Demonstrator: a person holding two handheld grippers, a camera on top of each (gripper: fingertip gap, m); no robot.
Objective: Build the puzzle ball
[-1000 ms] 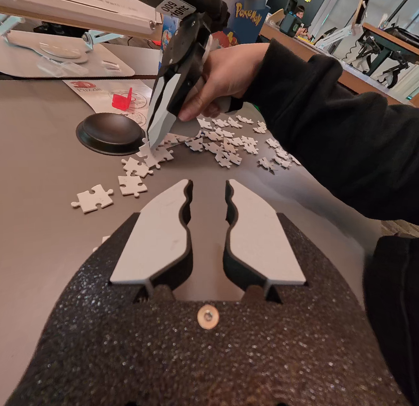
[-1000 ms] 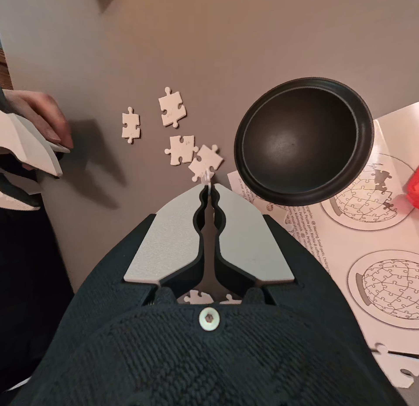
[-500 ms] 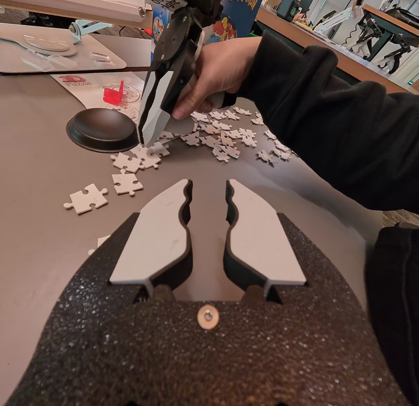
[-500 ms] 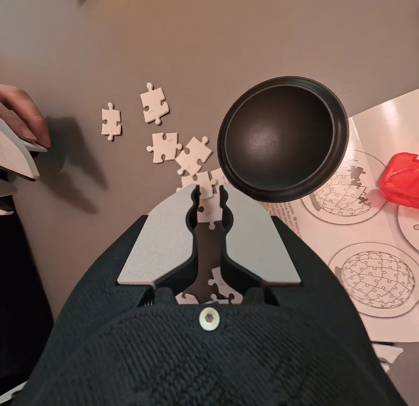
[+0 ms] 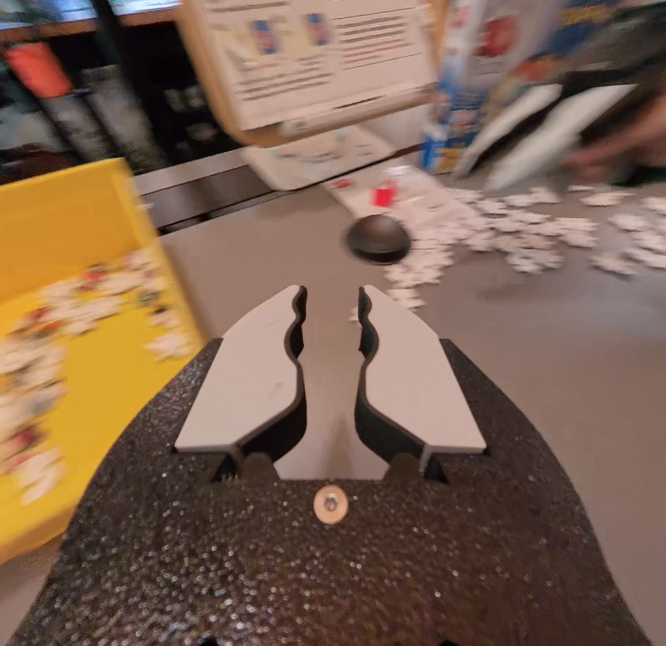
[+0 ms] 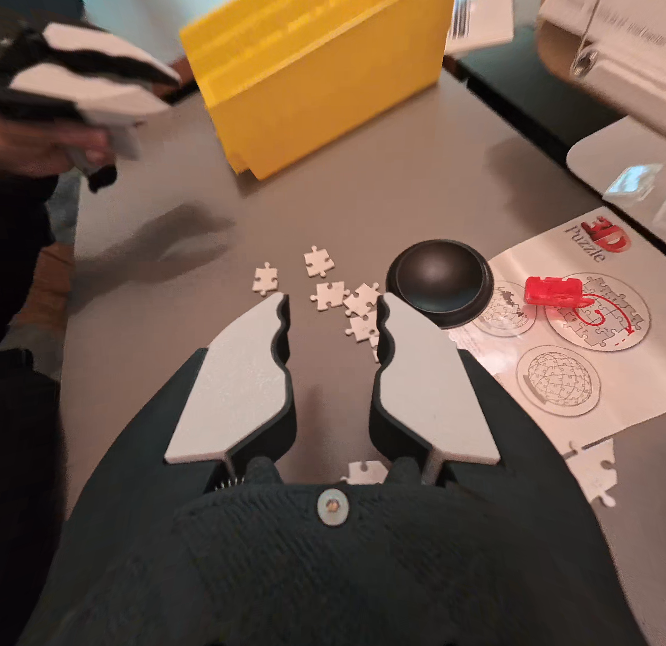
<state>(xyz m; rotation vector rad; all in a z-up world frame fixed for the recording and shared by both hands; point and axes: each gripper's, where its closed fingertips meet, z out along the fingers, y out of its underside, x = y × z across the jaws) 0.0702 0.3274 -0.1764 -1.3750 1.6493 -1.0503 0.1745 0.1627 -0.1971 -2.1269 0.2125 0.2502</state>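
Jaws apart and empty on both grippers.
Right gripper (image 6: 331,304) has let go its piece and lifted; puzzle pieces (image 6: 329,295) lie mid-tabletop beside the black stand (image 6: 439,279), so assembly hasn't begun.

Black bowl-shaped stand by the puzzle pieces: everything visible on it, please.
The black stand is a round, shallow dish with a stepped rim; it looks like smooth, slightly glossy plastic. It sits upright and empty on the grey table, its far-right edge overlapping the instruction sheet. White puzzle pieces lie at its left edge. Neither pair of tongs touches it.
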